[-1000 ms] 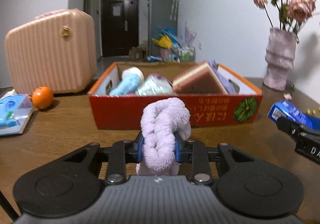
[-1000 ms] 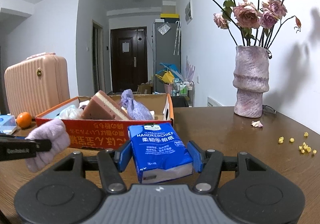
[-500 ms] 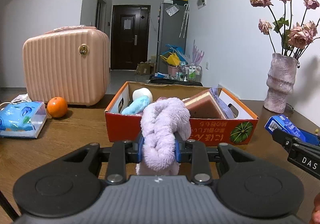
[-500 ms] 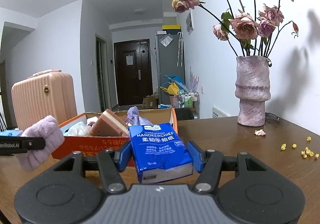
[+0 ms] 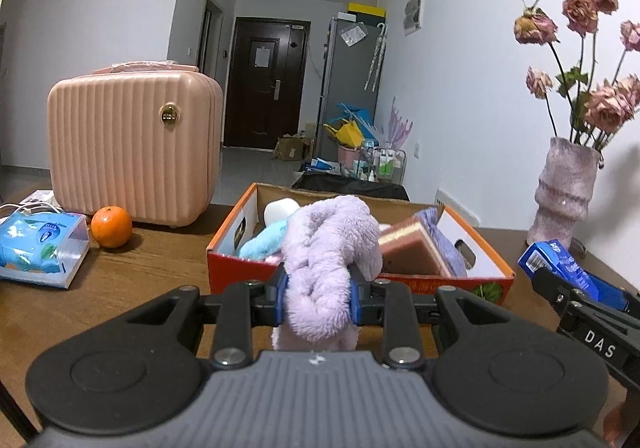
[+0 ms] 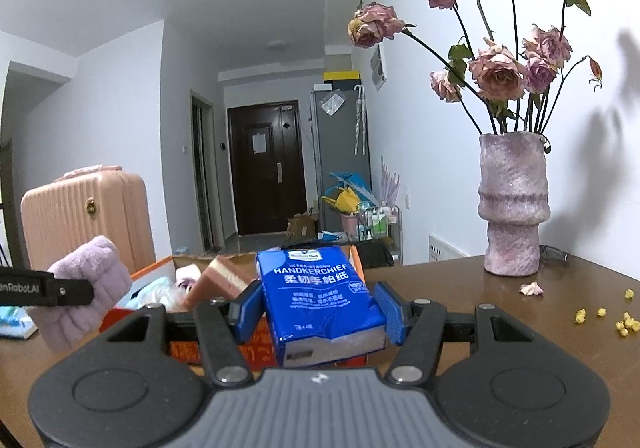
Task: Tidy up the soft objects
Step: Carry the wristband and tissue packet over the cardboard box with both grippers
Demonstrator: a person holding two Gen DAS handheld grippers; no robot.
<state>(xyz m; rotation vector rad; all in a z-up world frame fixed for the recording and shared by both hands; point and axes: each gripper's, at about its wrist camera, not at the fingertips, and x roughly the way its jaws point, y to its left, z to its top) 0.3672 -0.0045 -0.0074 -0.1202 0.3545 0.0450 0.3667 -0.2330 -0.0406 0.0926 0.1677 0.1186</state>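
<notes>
Looks like we're mid-carry: the left tool (image 5: 318,298) is clamped tight on a fluffy lilac plush thing (image 5: 328,256) and held up just in front of the orange cardboard box (image 5: 360,280), while the right tool (image 6: 318,304) is squeezed onto a blue handkerchief tissue pack (image 6: 320,300), also off the worktop (image 5: 132,268) on the near side of the box. The box already has a pink sponge block (image 5: 412,252) and a light blue soft item (image 5: 264,244) in it, so I'd guess both loads are headed there. Next move probably means lifting each one over the front wall, finding a free gap among the stuff inside, then letting go.
</notes>
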